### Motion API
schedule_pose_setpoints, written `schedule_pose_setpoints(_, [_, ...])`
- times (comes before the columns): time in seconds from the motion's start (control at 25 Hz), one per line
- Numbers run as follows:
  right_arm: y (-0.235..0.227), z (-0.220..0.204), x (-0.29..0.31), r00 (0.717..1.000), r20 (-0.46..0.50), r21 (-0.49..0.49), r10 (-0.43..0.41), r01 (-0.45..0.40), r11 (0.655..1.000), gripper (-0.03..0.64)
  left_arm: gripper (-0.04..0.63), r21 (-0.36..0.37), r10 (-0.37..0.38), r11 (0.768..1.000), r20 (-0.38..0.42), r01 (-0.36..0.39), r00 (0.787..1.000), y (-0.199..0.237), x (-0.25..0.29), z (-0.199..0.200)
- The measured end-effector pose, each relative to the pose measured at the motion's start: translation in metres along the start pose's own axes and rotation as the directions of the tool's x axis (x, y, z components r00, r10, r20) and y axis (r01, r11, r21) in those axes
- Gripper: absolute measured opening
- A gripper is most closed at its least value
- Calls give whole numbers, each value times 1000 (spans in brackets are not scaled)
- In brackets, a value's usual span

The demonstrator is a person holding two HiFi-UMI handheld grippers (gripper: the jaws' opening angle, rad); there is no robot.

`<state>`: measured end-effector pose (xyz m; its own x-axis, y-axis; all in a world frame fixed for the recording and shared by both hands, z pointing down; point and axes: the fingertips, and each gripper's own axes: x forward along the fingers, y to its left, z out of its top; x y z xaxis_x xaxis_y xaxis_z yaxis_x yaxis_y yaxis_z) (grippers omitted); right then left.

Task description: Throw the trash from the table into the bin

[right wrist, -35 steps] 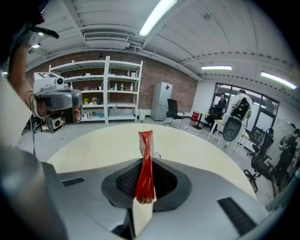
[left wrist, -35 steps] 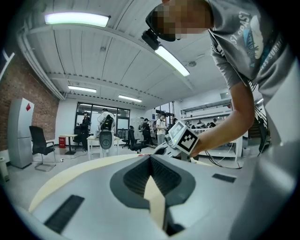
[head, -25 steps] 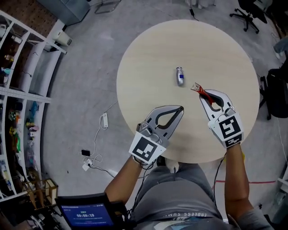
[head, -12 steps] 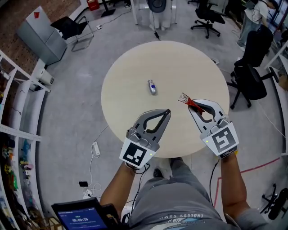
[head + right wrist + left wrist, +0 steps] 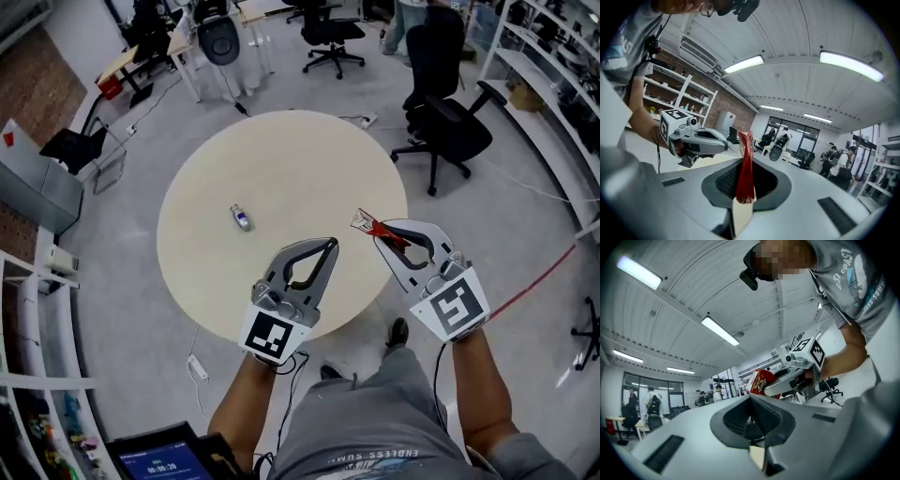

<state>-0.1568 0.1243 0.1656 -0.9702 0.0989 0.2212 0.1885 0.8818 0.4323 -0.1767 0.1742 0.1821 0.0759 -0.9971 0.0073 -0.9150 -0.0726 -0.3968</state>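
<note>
My right gripper is shut on a crumpled red wrapper, which sticks out past its tips over the round table's near right edge. In the right gripper view the red wrapper stands upright between the closed jaws of my right gripper. Beside it, my left gripper is shut and empty, and its tips meet with nothing between them. The left gripper view also shows the wrapper held level with it. A small silver and blue bottle lies on the beige table, left of centre.
Black office chairs stand beyond the table at the right and back. Shelving and a grey cabinet line the left side. A power strip with cable lies on the floor. A red floor line runs at the right.
Both grippers have lifted and swung toward the table's right edge, the wrapper still clamped in the right one. The table and bottle have slid left in the head view.
</note>
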Motion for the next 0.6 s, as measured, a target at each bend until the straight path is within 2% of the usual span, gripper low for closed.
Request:
schedule_pose_setpoints(0.08, [-15, -22, -20, 998, -30, 37, -47, 48, 998, 38, 32, -25, -45, 999, 21, 45, 999, -13, 26, 2])
schedule_pose_setpoints(0.12, [-26, -40, -35, 997, -46, 58, -70, 72, 996, 38, 34, -79, -51, 995, 57, 55, 997, -22, 48, 5])
schedule_pose_setpoints(0.2, [-51, -82, -73, 990, -85, 105, -116, 125, 987, 38, 34, -210, -55, 974, 139, 84, 989, -48, 102, 12])
schedule_pose_setpoints(0.24, [-64, -102, -93, 984, -108, 127, -138, 152, 980, 38, 34, -236, -79, 965, 155, 115, 985, -63, 129, 13])
schedule_pose_setpoints(0.4, [-116, -193, -170, 956, -215, 197, -199, 242, 950, 38, 34, -255, -205, 936, 165, 242, 965, -133, 240, 3])
schedule_pose_setpoints(0.6, [-164, -323, -249, 917, -330, 274, -225, 321, 906, 38, 34, -302, -324, 883, 159, 358, 933, -224, 367, -29])
